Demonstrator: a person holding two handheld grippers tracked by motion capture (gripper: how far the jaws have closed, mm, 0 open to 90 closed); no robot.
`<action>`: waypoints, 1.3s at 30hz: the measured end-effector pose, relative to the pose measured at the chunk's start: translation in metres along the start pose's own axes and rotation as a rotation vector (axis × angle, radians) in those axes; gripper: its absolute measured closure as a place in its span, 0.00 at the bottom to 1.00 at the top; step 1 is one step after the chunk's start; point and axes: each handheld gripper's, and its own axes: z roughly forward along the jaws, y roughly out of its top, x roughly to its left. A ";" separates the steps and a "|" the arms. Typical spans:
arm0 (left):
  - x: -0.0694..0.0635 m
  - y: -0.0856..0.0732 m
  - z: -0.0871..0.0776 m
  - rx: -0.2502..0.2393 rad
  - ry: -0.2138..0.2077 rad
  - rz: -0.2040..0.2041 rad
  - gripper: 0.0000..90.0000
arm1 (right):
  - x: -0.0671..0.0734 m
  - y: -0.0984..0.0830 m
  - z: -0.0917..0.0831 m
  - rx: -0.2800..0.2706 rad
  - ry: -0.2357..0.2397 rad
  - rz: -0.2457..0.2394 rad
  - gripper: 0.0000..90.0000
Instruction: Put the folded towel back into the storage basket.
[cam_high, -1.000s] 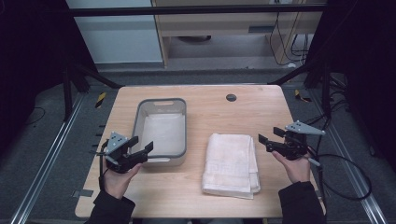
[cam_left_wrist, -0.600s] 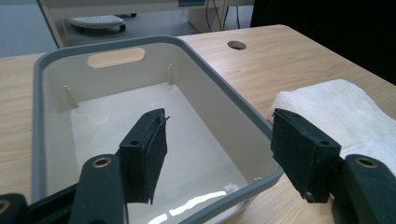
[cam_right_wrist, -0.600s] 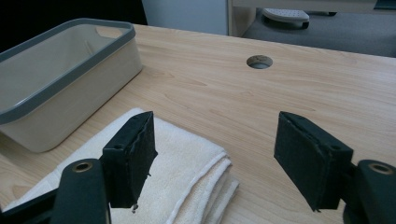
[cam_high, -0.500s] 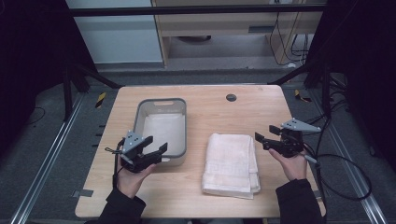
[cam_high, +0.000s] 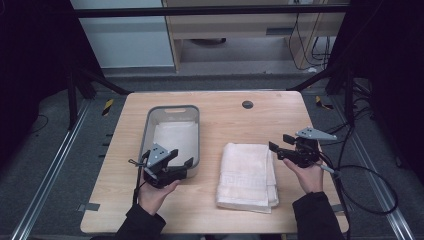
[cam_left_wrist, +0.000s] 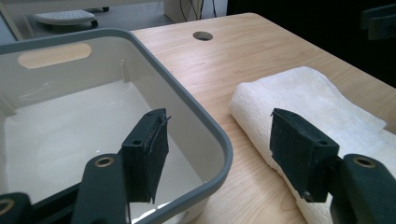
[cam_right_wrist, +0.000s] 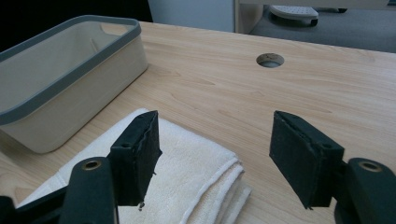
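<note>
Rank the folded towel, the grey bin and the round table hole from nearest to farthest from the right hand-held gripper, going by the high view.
From the right hand-held gripper:
1. Folded towel, just beside the jaws, toward the table's middle.
2. Round table hole, up near the far edge.
3. Grey bin, across the towel on the left half, by the left hand-held gripper.

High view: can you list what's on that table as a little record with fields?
Table: wooden, round hole near far edge
Bin: grey-rimmed, pale, on the left half
Towel: white, folded, right of the bin
Left tool: open, at the bin's near corner
Right tool: open, jaws just closing, nothing between them, beside the towel's far right corner
</note>
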 end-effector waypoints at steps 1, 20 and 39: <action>-0.002 -0.001 0.002 0.003 -0.004 0.002 0.41 | 0.000 0.000 0.001 0.001 0.001 0.000 0.38; -0.035 -0.018 0.026 0.085 -0.063 0.054 0.41 | -0.002 -0.010 0.016 0.059 0.016 0.012 0.40; -0.061 -0.032 0.046 0.152 -0.114 0.092 0.42 | -0.004 -0.023 0.027 0.117 0.019 0.012 0.37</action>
